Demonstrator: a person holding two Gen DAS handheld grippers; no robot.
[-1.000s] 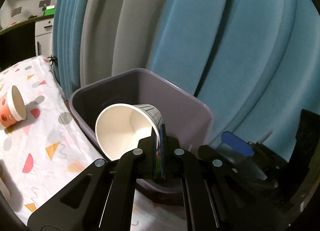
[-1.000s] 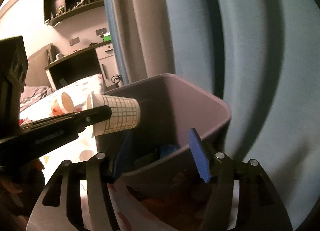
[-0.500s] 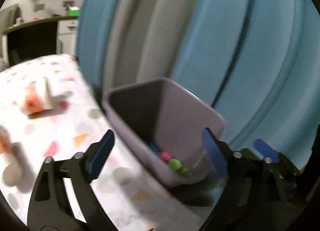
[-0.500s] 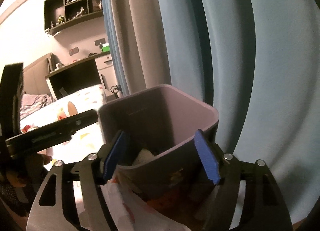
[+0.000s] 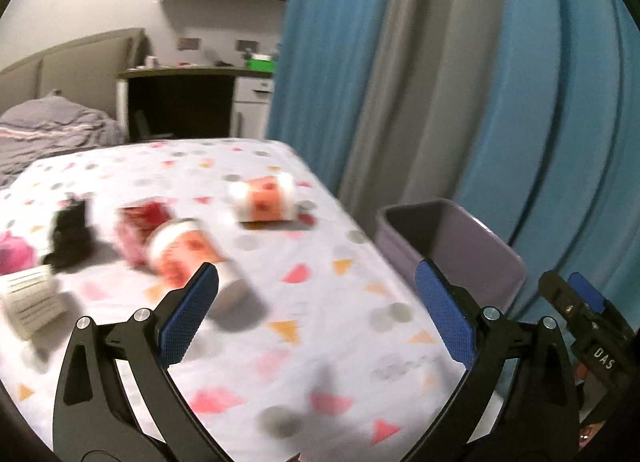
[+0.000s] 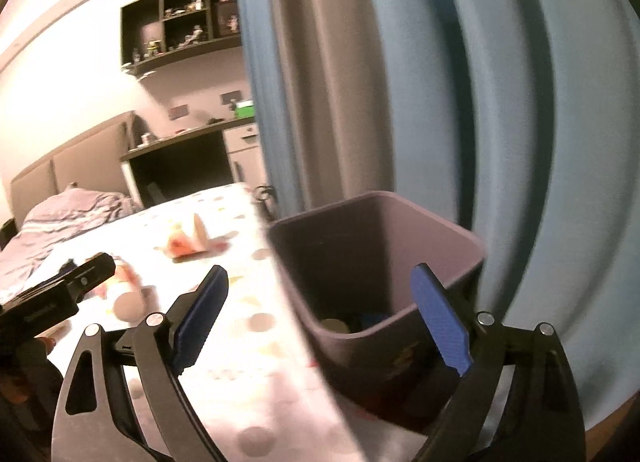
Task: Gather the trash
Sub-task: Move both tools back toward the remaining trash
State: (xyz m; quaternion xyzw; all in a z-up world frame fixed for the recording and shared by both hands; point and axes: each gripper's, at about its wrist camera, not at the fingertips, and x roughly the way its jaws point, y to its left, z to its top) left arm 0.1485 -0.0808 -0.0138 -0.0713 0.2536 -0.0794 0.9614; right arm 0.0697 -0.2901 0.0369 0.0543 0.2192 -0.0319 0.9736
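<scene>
Purple bin (image 5: 472, 246) beside the table edge, orange paper cups (image 5: 264, 198) lying tipped on the patterned cloth

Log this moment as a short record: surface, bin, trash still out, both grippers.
surface: white tablecloth with coloured shapes
bin: purple plastic bin beside the cloth's right edge, some items at its bottom
trash on cloth: two orange-and-white paper cups on their sides, a red wrapper, a black object
left gripper: jaws opening, nothing between them
right gripper: jaws opening, nothing gripped
</scene>
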